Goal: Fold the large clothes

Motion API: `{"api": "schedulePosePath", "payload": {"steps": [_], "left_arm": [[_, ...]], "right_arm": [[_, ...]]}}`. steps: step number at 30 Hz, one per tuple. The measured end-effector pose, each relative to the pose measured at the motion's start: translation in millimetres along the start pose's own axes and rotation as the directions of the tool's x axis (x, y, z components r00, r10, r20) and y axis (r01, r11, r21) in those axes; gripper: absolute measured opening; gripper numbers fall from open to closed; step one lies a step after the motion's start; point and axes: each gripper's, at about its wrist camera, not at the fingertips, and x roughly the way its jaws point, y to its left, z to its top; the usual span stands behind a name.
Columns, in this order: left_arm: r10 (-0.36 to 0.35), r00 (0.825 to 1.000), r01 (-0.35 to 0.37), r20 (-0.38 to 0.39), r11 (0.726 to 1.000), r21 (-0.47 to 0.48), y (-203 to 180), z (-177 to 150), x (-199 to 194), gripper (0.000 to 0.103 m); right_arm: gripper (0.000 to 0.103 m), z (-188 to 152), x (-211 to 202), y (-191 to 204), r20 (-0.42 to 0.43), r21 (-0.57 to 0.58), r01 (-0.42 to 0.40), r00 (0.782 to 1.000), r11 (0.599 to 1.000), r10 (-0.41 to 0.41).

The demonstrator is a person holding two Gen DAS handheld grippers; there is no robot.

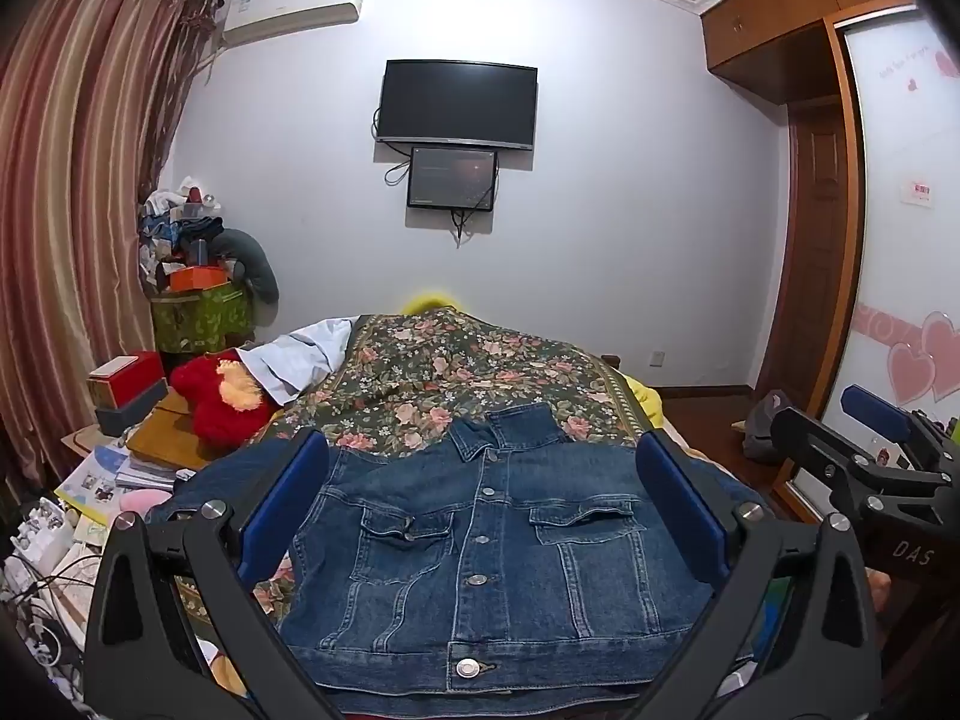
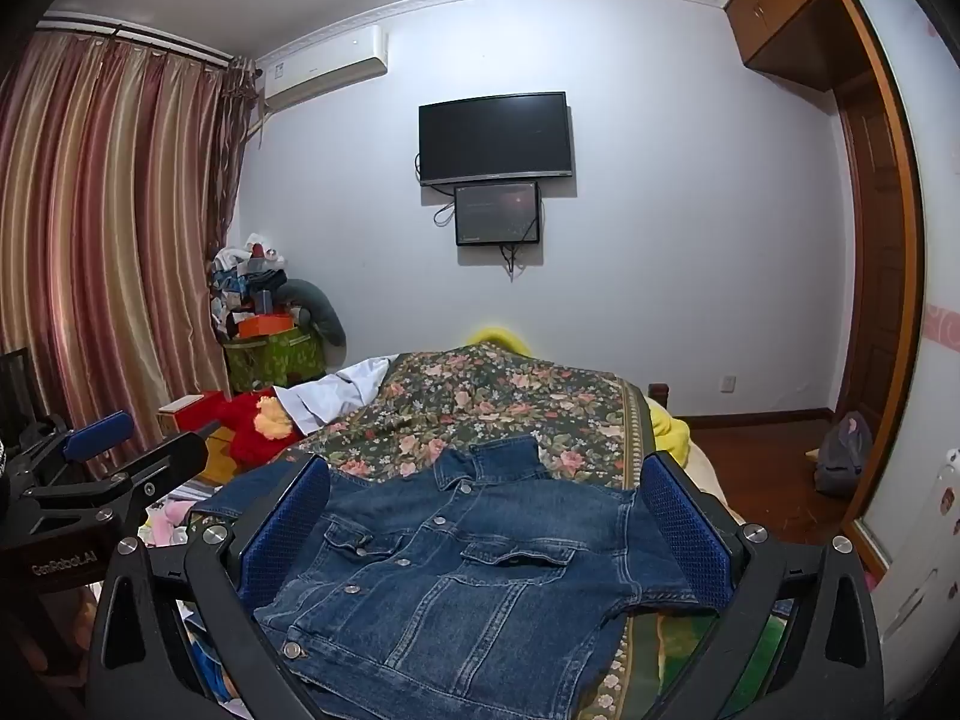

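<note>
On the bed point(image 1: 540, 372), in the left wrist view, I am seeing the denim jacket point(image 1: 480, 552) lying flat and buttoned on the floral bedspread point(image 1: 456, 372), collar pointing toward the wall-mounted TV point(image 1: 457, 105). My left gripper point(image 1: 480, 510) is hovering over the jacket with its jaws spread wide, grasping nothing. The right gripper point(image 1: 870, 444) is showing beside the jacket's right edge.

In the right wrist view, the denim jacket point(image 2: 462, 588) is lying below the TV point(image 2: 495, 138), and my right gripper point(image 2: 486, 528) is standing released above it, empty. The left gripper point(image 2: 114, 450) is sitting left of the jacket, also wide.
</note>
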Motion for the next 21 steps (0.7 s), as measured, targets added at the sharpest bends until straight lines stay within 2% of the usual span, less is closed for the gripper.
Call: {"api": "schedulePosePath", "payload": {"steps": [21], "left_arm": [[0.0,1.0,0.0,0.002,1.0,0.001,0.9,0.7,0.7,0.103]], "right_arm": [[0.103,4.1,-1.2,0.6,0.006,-0.004,-0.002,1.0,1.0,0.002]]}}
